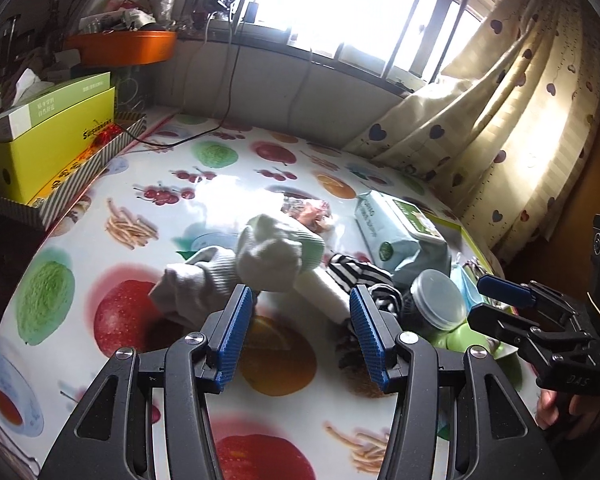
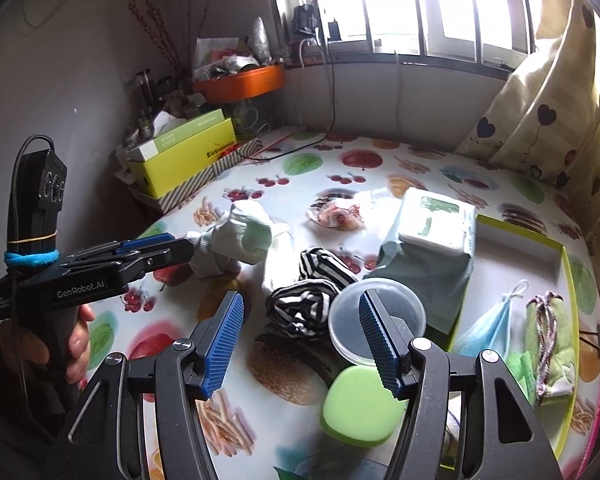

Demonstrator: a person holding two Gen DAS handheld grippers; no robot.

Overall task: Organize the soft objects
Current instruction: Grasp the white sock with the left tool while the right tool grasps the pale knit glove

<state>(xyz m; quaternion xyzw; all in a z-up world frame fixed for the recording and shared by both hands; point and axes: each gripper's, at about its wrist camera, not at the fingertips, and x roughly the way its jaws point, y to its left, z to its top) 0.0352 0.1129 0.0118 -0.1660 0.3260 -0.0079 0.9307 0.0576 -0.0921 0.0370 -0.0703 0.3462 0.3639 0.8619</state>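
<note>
Two hand-held tongs hang over a counter (image 2: 380, 152) covered in a glossy fruit-print cloth, beneath a barred window. The left tongs (image 1: 300, 298) stand spread with nothing between their blue ribbed pads, the left pad's tip just at the edge of a heap of white and pale-green ribbed socks (image 1: 260, 256) lying mid-counter. The right tongs (image 2: 300, 320) are likewise parted and empty, poised above a rolled black-and-white striped cloth (image 2: 308, 300) and a clear round plastic lidded tub (image 2: 376, 320), with a lime-green rounded sponge (image 2: 356, 404) just below. A pale-green pack of wet wipes (image 2: 432, 232) rests behind the tub. To the right, a shallow yellow-green cardboard tray (image 2: 568, 320) holds a blue face mask (image 2: 488, 328) and a green towelling pouch with a twisted cord (image 2: 544, 344). A hand (image 2: 76, 344) grips the left tongs' handle.
</note>
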